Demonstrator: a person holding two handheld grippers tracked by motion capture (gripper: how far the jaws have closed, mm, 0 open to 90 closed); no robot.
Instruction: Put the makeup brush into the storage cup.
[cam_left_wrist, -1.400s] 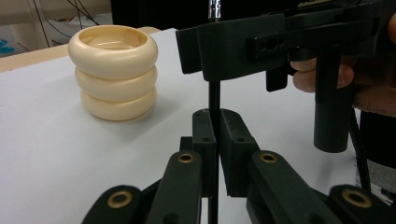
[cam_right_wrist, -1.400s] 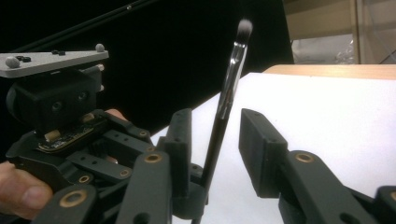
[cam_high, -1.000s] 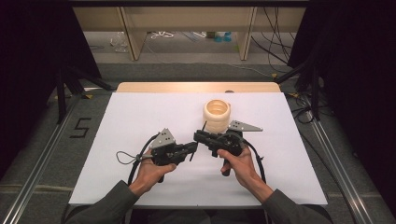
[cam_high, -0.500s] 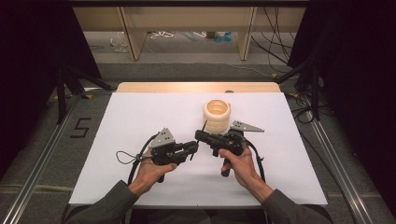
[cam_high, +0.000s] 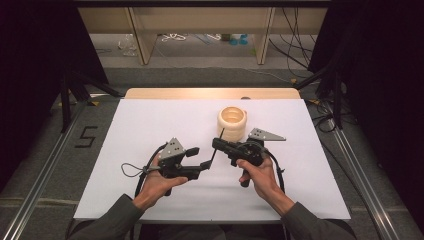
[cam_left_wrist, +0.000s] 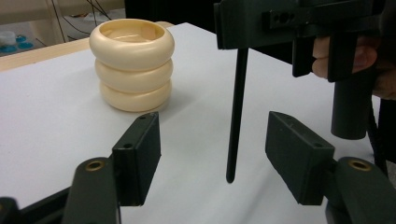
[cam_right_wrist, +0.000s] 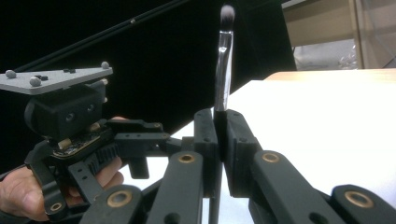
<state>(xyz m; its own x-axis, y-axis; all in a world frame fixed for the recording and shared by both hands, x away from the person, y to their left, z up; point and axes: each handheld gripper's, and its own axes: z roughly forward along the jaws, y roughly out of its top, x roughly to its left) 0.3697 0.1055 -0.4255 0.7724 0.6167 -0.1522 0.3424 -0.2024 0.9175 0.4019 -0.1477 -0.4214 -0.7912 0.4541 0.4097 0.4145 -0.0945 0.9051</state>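
Observation:
A thin makeup brush (cam_high: 217, 146) with a black handle (cam_left_wrist: 236, 116), silver ferrule and dark bristles (cam_right_wrist: 224, 51) stands upright in my right gripper (cam_high: 216, 144), whose jaws (cam_right_wrist: 220, 126) are shut on its handle. My left gripper (cam_high: 201, 157) faces it from the left. Its jaws (cam_left_wrist: 215, 144) have just been opening and now stand open, with the handle's lower end between them untouched. A cream ribbed cup (cam_high: 232, 123) made of three stacked rings (cam_left_wrist: 131, 63) stands just behind the two grippers.
A white sheet (cam_high: 150, 125) covers the table, with a wooden edge (cam_high: 200, 93) at the back. Black drapes flank both sides. Shelves and cables lie on the floor beyond. The other hand's gripper (cam_right_wrist: 70, 121) shows at the left of the right gripper view.
The left gripper's jaws have spread apart, letting go of the brush handle's lower end. The right gripper keeps its hold. Neither hand has shifted.

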